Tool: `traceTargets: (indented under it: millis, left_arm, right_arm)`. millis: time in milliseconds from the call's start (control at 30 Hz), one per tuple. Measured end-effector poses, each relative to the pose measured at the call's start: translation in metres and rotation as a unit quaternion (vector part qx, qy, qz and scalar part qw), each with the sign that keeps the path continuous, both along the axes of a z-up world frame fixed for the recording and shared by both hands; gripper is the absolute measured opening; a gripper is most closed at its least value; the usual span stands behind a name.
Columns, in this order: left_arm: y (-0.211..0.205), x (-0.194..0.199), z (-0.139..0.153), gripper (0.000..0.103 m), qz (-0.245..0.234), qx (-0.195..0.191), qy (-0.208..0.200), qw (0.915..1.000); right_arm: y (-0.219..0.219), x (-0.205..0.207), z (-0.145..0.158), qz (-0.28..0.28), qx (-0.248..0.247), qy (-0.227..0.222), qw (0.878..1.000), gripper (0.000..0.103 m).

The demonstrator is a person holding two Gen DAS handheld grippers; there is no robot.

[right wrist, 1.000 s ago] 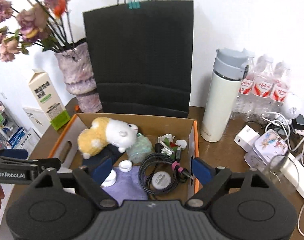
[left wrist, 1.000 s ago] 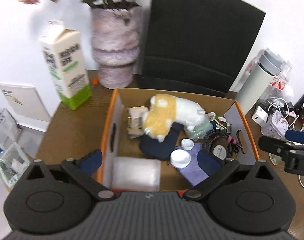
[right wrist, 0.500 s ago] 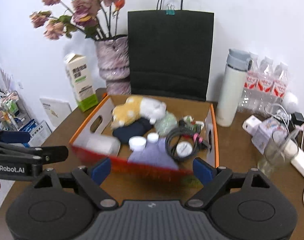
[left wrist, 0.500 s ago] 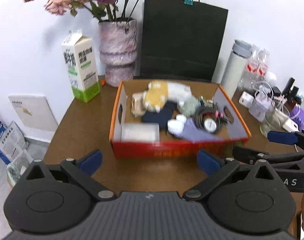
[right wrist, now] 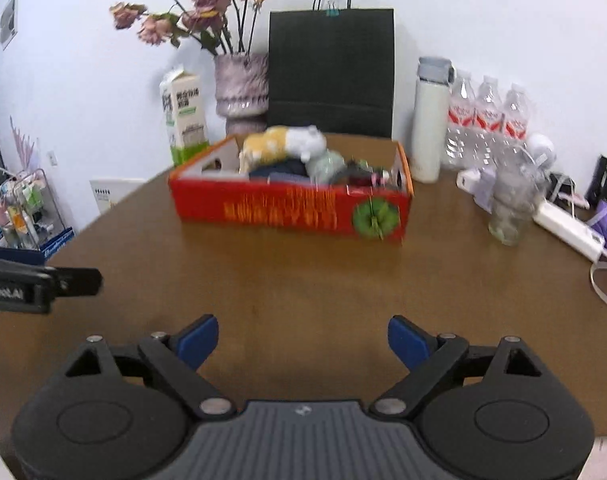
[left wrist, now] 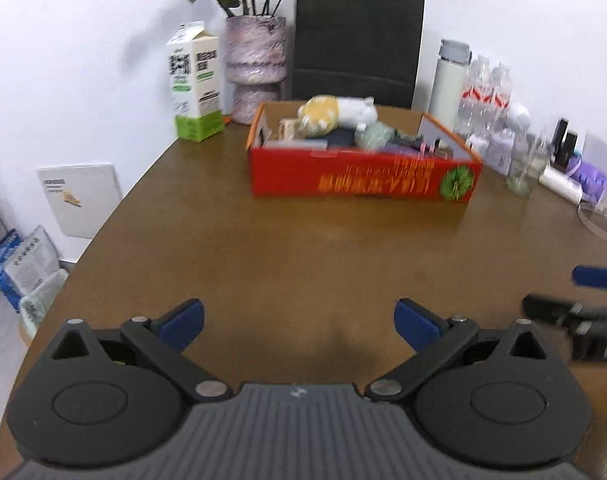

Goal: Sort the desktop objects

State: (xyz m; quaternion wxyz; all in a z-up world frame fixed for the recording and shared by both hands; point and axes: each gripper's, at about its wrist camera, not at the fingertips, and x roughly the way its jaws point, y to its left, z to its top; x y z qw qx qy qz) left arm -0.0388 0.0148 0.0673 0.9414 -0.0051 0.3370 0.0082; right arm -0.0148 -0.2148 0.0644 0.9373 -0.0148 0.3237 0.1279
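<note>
A red cardboard box [left wrist: 363,178] [right wrist: 287,208] stands on the brown table [left wrist: 303,256], filled with mixed items. A yellow and white plush toy [left wrist: 335,114] [right wrist: 283,144] lies on top of them. My left gripper [left wrist: 299,320] hangs open over bare tabletop, well short of the box, with nothing between its blue pads. My right gripper [right wrist: 303,338] is beside it at the same distance; its jaws are opening and hold nothing. Each gripper shows at the edge of the other's view.
Behind the box stand a milk carton [left wrist: 195,84], a vase of dried flowers [left wrist: 255,68], a black paper bag [left wrist: 359,40] and a white flask [right wrist: 427,120]. Water bottles [right wrist: 487,116], a glass jar [right wrist: 511,208] and a power strip [right wrist: 567,232] crowd the right side.
Both grippers have pulled back and down from over the box to low above the table in front of it. The box now shows from the side.
</note>
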Motion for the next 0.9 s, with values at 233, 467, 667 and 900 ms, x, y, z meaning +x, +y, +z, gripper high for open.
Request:
traceTargets:
  millis: [233, 467, 667, 900]
  left_arm:
    - [0.005, -0.050, -0.046, 0.103, 0.026, -0.016, 0.007, 0.9995]
    - [0.001, -0.058, -0.049, 0.103, 0.028, 0.006, -0.029, 0.9992]
    - [-0.006, -0.050, -0.059, 0.103, 0.018, 0.010, -0.016, 0.9997]
    - [-0.006, -0.025, -0.062, 0.103, 0.014, 0.016, -0.004, 0.9998]
  right_arm:
    - [0.001, -0.044, -0.037, -0.057, 0.006, -0.016, 0.998, 0.091]
    - [0.015, -0.074, -0.053, -0.070, -0.009, -0.043, 0.997, 0.092]
    - [0.027, -0.068, -0.060, -0.055, -0.017, -0.027, 0.998, 0.091]
    - [0.038, -0.048, -0.063, -0.055, -0.021, -0.011, 0.998, 0.092]
